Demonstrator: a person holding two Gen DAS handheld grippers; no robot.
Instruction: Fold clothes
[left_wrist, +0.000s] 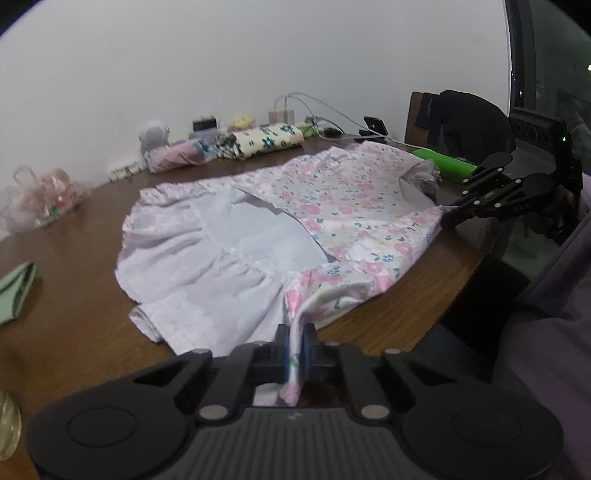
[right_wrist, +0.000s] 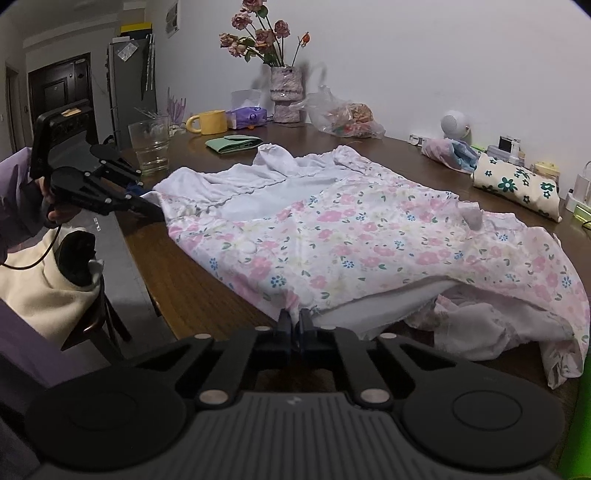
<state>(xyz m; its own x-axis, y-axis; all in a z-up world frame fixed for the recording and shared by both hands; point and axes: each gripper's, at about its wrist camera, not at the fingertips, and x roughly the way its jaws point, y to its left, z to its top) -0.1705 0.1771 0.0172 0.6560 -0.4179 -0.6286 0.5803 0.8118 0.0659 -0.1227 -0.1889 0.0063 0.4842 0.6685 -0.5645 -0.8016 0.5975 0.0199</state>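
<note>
1. No word, brand name or number can be read in either wrist view.
2. A small pale emblem sits at the middle of the ribbed grey body of each gripper, too small to make out.
3. Faint pale marks show on the side of the right gripper (left_wrist: 448, 218) as seen from the left wrist; they are too blurred to read.
4. A paper (right_wrist: 171, 16) hangs on the far wall; its print is illegible.

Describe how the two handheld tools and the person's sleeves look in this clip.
Both tools are matte black: a ribbed grey-black body, two round side discs, silver pivot pins and linkage arms ending in blue-padded fingers. The left tool and right tool look the same. A thin black cable hangs below the left one. The sleeve is pale purple.
</note>
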